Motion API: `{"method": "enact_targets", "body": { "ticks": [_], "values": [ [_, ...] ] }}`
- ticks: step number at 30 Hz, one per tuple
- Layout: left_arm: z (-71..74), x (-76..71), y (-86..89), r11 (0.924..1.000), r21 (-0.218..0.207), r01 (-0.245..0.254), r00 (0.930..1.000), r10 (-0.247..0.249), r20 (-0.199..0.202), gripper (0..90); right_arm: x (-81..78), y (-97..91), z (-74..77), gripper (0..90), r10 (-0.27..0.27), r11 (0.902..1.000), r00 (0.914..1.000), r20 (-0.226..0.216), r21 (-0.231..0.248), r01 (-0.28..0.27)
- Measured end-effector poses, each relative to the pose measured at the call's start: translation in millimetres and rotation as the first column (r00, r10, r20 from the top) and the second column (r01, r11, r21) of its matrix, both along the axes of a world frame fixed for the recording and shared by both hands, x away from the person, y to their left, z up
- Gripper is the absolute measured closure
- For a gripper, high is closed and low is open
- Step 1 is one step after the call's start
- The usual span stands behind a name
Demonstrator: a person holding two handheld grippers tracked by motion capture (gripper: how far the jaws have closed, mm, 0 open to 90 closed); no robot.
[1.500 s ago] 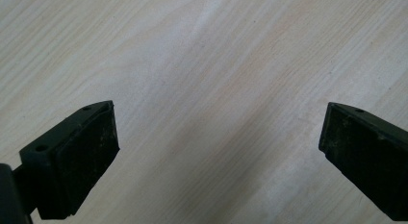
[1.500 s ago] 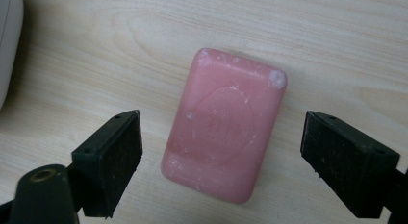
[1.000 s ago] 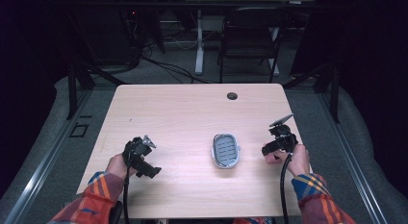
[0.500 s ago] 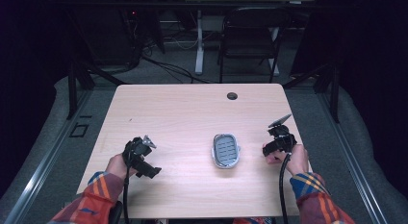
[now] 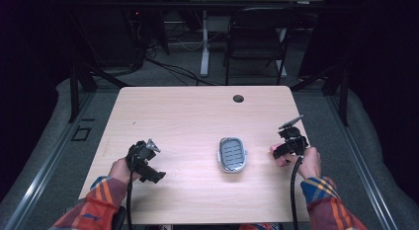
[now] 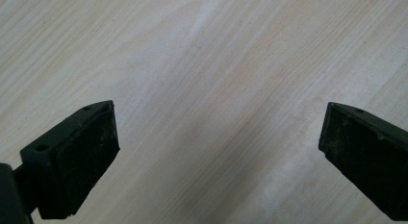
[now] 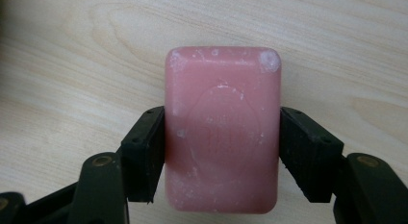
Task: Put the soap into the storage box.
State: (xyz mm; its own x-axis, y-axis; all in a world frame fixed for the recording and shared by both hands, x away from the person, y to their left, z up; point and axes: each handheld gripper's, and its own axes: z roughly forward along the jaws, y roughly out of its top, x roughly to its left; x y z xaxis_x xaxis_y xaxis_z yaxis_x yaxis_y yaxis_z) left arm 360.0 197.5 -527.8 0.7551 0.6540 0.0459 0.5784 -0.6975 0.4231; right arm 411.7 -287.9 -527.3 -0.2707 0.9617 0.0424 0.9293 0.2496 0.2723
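The right tool (image 7: 222,152) has just been closing its jaws, and now they press on the two long sides of a pink soap bar (image 7: 222,128), one pad on each side. It grips the bar low down, near the end closest to the camera, so most of the soap sticks out in front. That way the bar can probably be lifted and dropped into the grey soap dish (image 5: 232,154), which sits near the middle of the tabletop (image 5: 188,111), a little toward the person's edge. The soap itself is close to the right edge, beside the dish but not touching it. The left tool (image 6: 219,152) has its jaws wide apart with nothing between them, just bare wood. It waits near the left front corner, out of the way. From the high view the soap is hard to see, because the right hand (image 5: 304,161) and its tool (image 5: 282,150) cover it. Whether the bar is lying on the wood or already lifted a bit, I cannot tell.
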Motion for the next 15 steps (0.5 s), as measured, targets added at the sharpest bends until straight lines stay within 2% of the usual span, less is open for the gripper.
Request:
{"method": "enact_targets", "body": {
  "ticks": [13, 15],
  "values": [
    [-0.8, 0.5, -0.4, 1.0, 0.001, -0.001, 1.0, 0.001, 0.001, 0.3, -1.8, 0.4, 11.9, 36.9, 0.037, 0.9993, 0.9993, 0.0, 0.01, -0.037],
    [-0.8, 0.5, -0.3, 1.0, 0.002, -0.001, 1.0, 0.001, 0.001, 0.2, -3.2, 2.4, 12.0, 36.9, 0.025, 0.9996, 0.9995, 0.019, 0.012, -0.025]
  ]
}}
